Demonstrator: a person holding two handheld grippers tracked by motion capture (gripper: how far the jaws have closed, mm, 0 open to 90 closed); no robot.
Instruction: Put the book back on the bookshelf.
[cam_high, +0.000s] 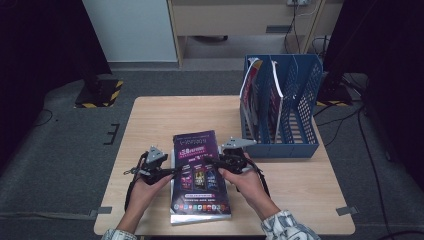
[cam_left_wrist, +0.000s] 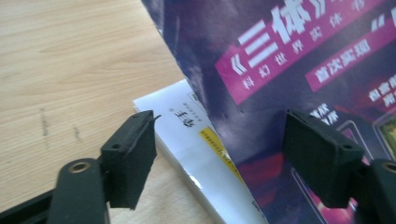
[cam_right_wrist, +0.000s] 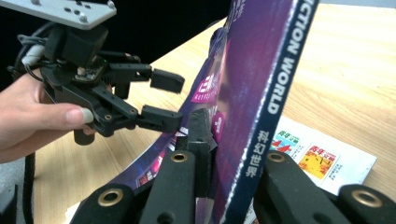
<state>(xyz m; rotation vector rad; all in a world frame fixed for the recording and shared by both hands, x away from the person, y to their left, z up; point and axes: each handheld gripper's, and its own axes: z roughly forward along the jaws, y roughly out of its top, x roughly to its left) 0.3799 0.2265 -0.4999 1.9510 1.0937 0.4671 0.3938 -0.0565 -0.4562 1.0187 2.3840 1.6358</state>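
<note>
Currently my right tool (cam_right_wrist: 212, 154) is clamped on the spine edge of the glossy purple magazine (cam_high: 197, 172), its jaws pinching the cover from both sides; the spine shows white lettering on dark blue in the right gripper view. That edge of the purple magazine is tilted up off what lies beneath. My left tool (cam_left_wrist: 233, 158) stands wide, one pad over the wooden tabletop (cam_high: 150, 120) just beside the magazine's opposite edge, the other pad over its purple cover; neither pad presses on anything. In the right gripper view the left tool's two pads sit close to the cover's raised face, apart from it as far as I can tell.

Under the purple magazine lies a second, white-covered magazine (cam_left_wrist: 196, 140), its corner poking out on the left tool's side and, in the right gripper view, a white page with small coloured pictures on the far side.

Relative to the purple magazine, the blue plastic file rack (cam_high: 295, 100) stands at the far right of the tabletop, near but apart, with thin magazines upright in its left compartments (cam_high: 252, 95). Both hands come in from the near edge, either side of the purple magazine.
</note>
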